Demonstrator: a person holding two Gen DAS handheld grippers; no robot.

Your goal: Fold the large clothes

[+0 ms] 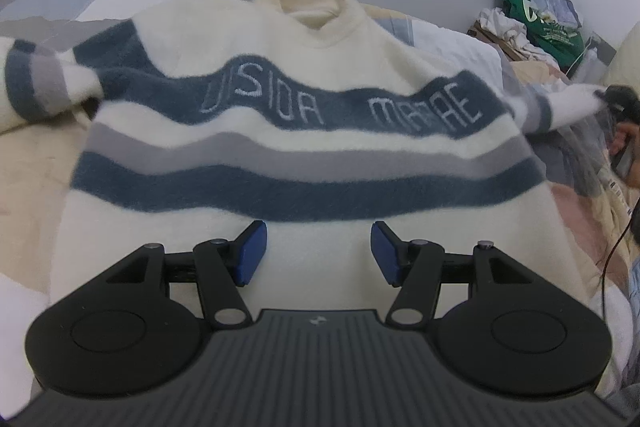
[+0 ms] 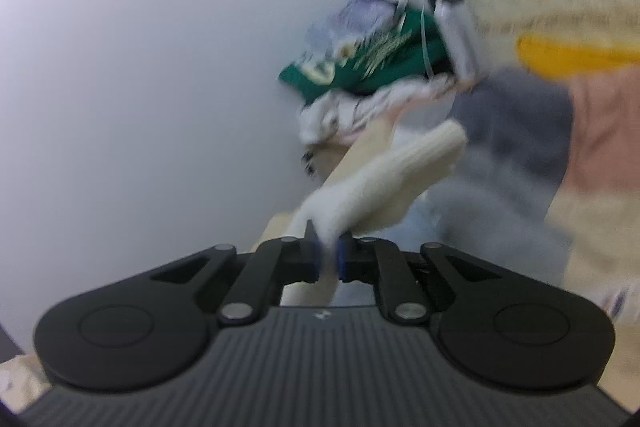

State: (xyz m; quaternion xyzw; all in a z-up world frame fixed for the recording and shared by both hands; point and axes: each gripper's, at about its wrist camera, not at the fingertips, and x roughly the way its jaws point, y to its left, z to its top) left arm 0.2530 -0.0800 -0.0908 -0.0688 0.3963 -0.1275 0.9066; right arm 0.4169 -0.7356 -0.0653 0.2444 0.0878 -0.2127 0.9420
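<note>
Black gripper [image 1: 318, 253], blue pads [image 1: 252, 253]

You get soft, even, slightly cool indoor light in both views, with no glare and only faint shadows under the left gripper [image 1: 318, 251] and in the folds of the sweater [image 1: 304, 131], whose lettering reads fairly sharp while its right sleeve smears at the frame edge. Your right wrist view is heavily motion-blurred: the green bag [image 2: 360, 67] and the cloth beyond the right gripper [image 2: 328, 259] streak, and only the gripper body stays crisp. Fisheye distortion bends both frames at the edges, with dark vignetting in the lower corners.
</note>
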